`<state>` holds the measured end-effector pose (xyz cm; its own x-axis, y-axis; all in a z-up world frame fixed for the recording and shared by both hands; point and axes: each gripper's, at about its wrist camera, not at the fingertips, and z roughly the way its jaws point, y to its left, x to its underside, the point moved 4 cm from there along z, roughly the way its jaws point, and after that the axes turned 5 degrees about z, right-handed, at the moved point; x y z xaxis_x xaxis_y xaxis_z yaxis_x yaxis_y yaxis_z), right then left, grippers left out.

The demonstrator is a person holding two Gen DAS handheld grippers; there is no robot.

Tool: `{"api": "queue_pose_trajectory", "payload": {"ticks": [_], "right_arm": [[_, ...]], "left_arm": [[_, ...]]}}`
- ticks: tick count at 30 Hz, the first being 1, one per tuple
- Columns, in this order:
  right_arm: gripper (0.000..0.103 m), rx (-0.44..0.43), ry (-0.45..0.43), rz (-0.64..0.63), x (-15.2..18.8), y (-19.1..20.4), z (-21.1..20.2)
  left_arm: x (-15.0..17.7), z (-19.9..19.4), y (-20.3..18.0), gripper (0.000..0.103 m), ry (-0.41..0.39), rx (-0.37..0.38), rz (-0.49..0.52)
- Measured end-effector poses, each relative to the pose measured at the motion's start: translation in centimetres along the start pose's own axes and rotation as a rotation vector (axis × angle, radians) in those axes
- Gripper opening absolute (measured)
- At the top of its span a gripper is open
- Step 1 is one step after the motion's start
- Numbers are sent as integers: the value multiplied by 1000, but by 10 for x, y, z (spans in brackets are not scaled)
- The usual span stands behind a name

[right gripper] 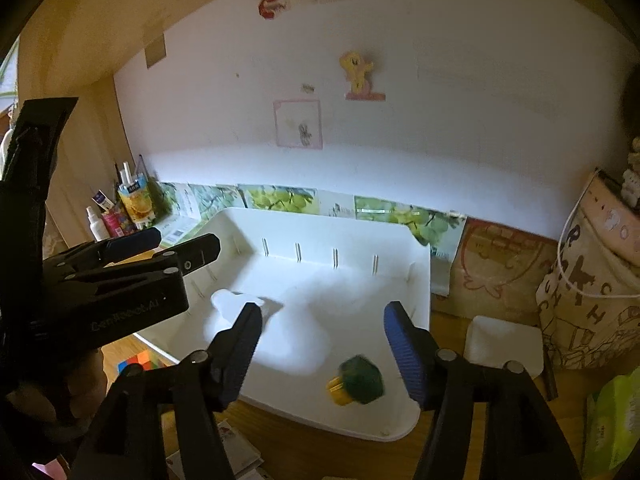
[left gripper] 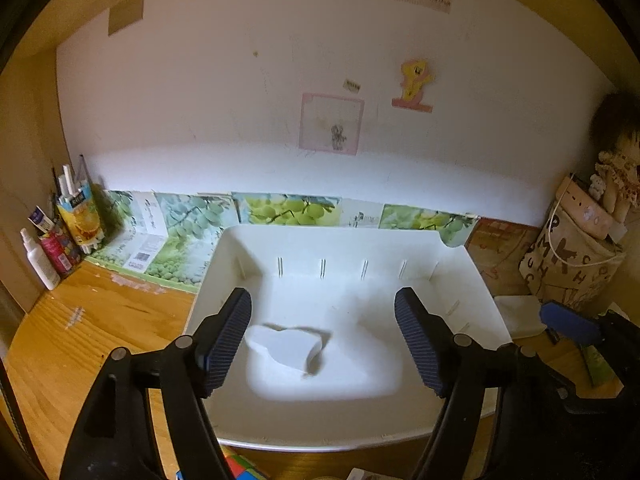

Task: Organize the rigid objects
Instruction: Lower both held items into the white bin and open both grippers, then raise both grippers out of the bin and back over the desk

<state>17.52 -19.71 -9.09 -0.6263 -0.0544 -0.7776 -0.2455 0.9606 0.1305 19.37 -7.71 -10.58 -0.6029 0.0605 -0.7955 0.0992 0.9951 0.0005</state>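
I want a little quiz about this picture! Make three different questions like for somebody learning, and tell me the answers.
1. True or false: the green and yellow object lies inside the white tray.
2. Which colour are the pads on the right tongs? A) red B) blue C) white
3. Fill in: the white object in the tray shows between the open left ____.

Key: 1 true; 2 B; 3 tongs.

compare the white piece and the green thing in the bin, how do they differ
The white piece is pale and flattish, lying toward the bin's left side; the green thing is dark, chunky, with a yellow end, near the front right. Both lie loose inside the white bin, gripped by neither gripper.
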Motion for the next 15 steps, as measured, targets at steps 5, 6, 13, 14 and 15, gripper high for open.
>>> {"api": "queue_pose_trajectory", "payload": {"ticks": [5,6,13,14,15], "right_arm": [[76,2,-55,-2,-5,1,-23],[78,2,-71,-1,-5,1,-30],[80,14,-150,-4,-6,1,-67],[80,14,-162,-7,-6,2,-73],[80,15,-169,-8,-6,1,-78]], "left_arm": [[-6,-28,2,78,-49,-22,-2],[-8,-33,2,78,-57,-26,-1],[-11,-74,3,80,-122,-56,3],[-11,-80,3,83,-130,-63,2],[-11,-87,4,83,-141,-72,0]]}}
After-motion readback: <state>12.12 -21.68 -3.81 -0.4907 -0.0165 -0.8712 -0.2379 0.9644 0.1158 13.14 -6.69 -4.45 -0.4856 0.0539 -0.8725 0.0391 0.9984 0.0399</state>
